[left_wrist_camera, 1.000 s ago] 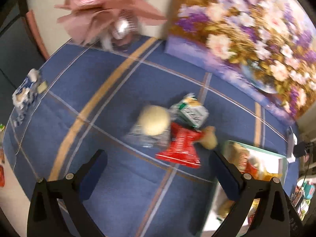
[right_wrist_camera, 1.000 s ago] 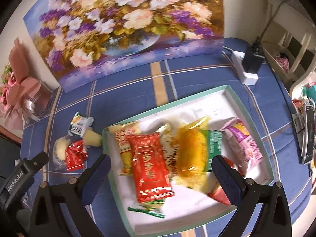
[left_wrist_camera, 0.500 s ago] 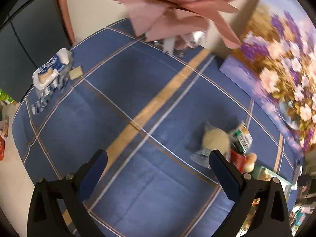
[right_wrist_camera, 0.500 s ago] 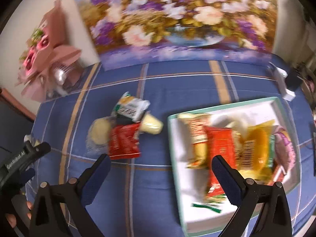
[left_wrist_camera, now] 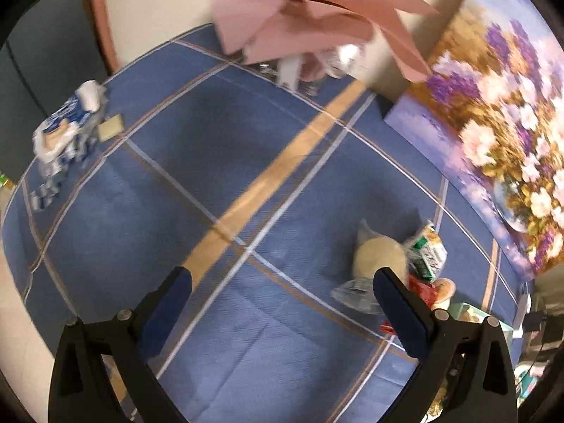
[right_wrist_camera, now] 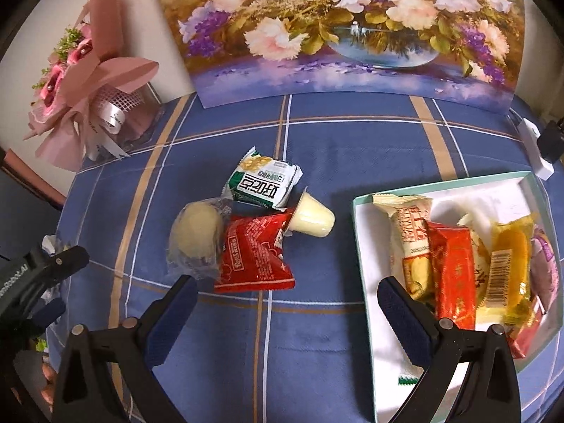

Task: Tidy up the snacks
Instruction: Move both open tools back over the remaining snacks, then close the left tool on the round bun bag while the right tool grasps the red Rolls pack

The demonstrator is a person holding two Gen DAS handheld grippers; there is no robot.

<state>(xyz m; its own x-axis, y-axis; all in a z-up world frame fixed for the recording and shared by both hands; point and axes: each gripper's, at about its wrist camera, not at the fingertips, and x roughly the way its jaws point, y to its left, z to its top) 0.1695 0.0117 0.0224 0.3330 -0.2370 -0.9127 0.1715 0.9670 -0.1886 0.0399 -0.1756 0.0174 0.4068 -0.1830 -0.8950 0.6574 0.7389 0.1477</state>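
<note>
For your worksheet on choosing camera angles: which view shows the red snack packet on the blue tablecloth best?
The right wrist view. There the red snack packet lies sharp and whole, beside the jelly cup. In the left wrist view only a blurred red sliver shows, mostly hidden behind one finger of the left gripper.

Four loose snacks [right_wrist_camera: 261, 225] beside the tray [right_wrist_camera: 359, 246] — right gripper [right_wrist_camera: 282, 303] agape.

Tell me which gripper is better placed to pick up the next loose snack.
Right. The right gripper is open just in front of the red packet; the left gripper frames bare tablecloth, snacks off to its side.
</note>
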